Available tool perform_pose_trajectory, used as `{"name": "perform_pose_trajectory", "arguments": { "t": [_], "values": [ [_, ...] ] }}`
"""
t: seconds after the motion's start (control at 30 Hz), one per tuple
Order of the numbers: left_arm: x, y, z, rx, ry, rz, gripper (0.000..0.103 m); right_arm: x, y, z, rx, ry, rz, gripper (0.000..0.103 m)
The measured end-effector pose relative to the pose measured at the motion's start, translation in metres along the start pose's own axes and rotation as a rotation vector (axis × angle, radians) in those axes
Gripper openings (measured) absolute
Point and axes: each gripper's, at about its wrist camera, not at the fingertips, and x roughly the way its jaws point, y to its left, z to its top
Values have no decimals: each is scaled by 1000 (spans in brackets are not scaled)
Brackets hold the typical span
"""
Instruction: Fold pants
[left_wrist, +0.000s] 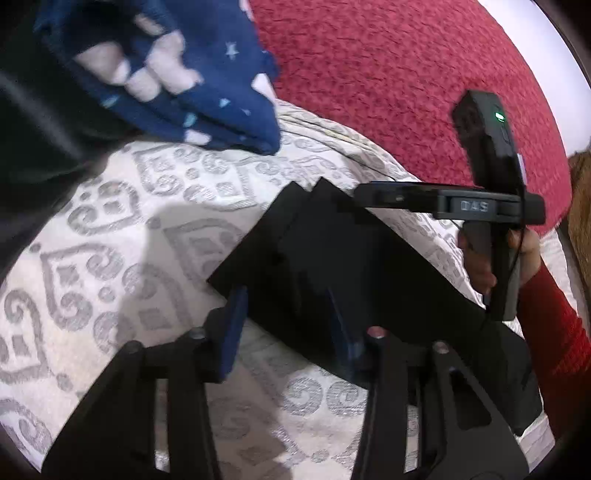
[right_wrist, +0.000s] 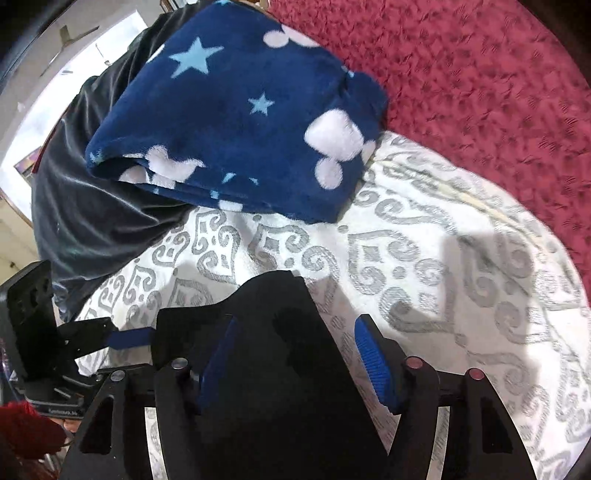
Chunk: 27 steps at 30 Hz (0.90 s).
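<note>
Pants (left_wrist: 332, 266) lie between both half-open tools' blue pads (right_wrist: 373, 358).

Left wrist view: looks steeply down along its tongs (left_wrist: 291, 328), close above the patterned bedspread (left_wrist: 110, 258). Right wrist view: same steep, close downward look along its own tongs (right_wrist: 295, 354). Both views share the black pants (left_wrist: 332, 266), the blue star blanket (right_wrist: 236, 122) and the red cover (right_wrist: 480, 74) beyond.
</note>
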Motion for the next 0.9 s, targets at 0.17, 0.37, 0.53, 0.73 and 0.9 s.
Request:
{"name": "perform_pose_trajectory", "arguments": {
  "t": [0.17, 0.37, 0.53, 0.73, 0.9],
  "values": [
    [4, -5, -1, 21, 38, 94, 44, 8, 8, 3, -32, 18, 9, 67],
    [-9, -16, 0, 57, 0, 39, 45, 15, 11, 6, -46, 40, -15, 8],
    [16, -11, 2, 37, 65, 96, 45, 13, 9, 5, -32, 22, -7, 4],
    [14, -5, 6, -10, 42, 77, 4, 3, 7, 8, -19, -11, 15, 4],
    [-12, -6, 7, -33, -39, 61, 4, -10, 12, 14, -18, -58, 56, 4]
  ]
}}
